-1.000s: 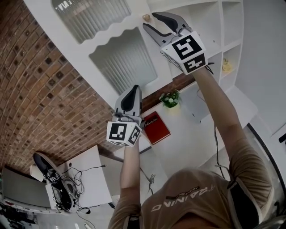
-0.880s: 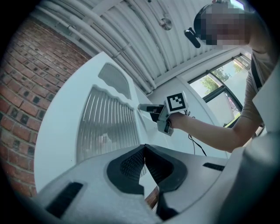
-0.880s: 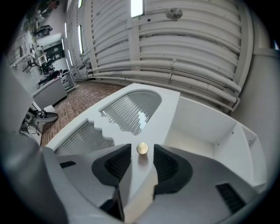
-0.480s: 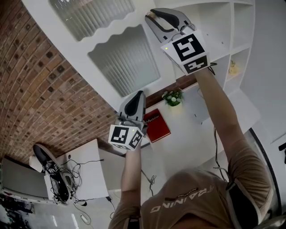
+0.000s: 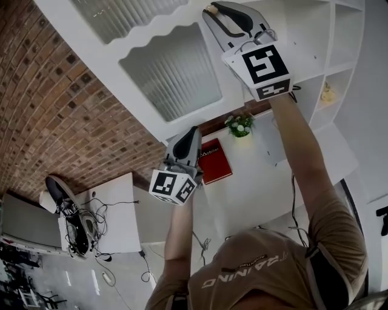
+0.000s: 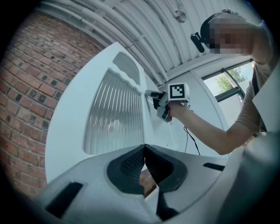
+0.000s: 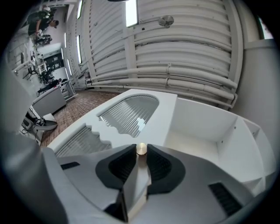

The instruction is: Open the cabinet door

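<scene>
Right gripper (image 5: pixel 212 12) is clamped on the small round brass knob (image 7: pixel 141 149); its jaws have just been closing, and the right gripper view shows the knob pinched between the two dark pads; a second ago in the head view those jaws stood wide apart just beside the knob, so the grasp is new.

Knob sits at the edge of the white cabinet door with the ribbed glass pane and scalloped top (image 5: pixel 173 75); door is high on the cabinet, next to the open white shelves (image 5: pixel 339 36); a second glass-paned door (image 5: pixel 121 15) lies beyond it; red-brown brick wall (image 5: pixel 60 109) runs along the far side.

Door looks flush with the cabinet front, no gap seen at its edge; judged: not yet swung out, only the handle is taken.

Left gripper (image 6: pixel 144 146) has its jaws pressed together with nothing between them; it hangs lower than the right one, below the door's bottom edge and not touching it; no part in the grasp.

Below: white desk (image 5: pixel 254 181) with a red book (image 5: pixel 213 160) and a small potted plant with white flowers (image 5: pixel 240 126), well apart from both grippers.

Meaning for task: grip stage looks done; next is likely a pull on the knob to swing the door away from the shelves; knob is small and smooth, so slipping out of the pads is the risk.
</scene>
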Motion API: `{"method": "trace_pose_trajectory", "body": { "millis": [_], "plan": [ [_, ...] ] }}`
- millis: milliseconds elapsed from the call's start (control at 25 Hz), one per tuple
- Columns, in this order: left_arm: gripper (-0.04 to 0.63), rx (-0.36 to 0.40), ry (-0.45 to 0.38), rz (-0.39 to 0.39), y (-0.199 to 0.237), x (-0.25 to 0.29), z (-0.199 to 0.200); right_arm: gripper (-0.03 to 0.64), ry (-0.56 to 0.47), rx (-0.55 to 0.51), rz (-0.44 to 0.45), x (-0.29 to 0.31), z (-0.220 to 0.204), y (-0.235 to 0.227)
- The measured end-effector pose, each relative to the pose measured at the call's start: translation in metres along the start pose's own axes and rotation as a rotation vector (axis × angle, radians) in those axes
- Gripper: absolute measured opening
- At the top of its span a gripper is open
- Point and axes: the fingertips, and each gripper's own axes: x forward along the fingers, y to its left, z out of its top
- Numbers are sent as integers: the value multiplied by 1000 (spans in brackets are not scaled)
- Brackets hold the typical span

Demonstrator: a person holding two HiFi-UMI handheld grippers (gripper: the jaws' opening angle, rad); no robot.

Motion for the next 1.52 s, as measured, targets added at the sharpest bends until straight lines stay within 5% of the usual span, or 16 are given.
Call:
{"method": "trace_pose_trajectory", "body": {
  "millis": [480, 800, 1360, 1520],
  "plan": [
    [9, 9, -29, -3, -10, -15, 5, 74, 24, -105, -45, -29, 25, 10],
    [9, -24, -61, -110, -4, -23, 7, 74, 79, -161, -104, -41, 45, 20],
    [8, -78, -89, -403, 8, -82, 27, 74, 258, -279, -348, -87, 99, 53],
    [8, -51, -106, -422, 13, -104, 28, 74, 281, -306, -418, -94, 113, 65]
  ]
}}
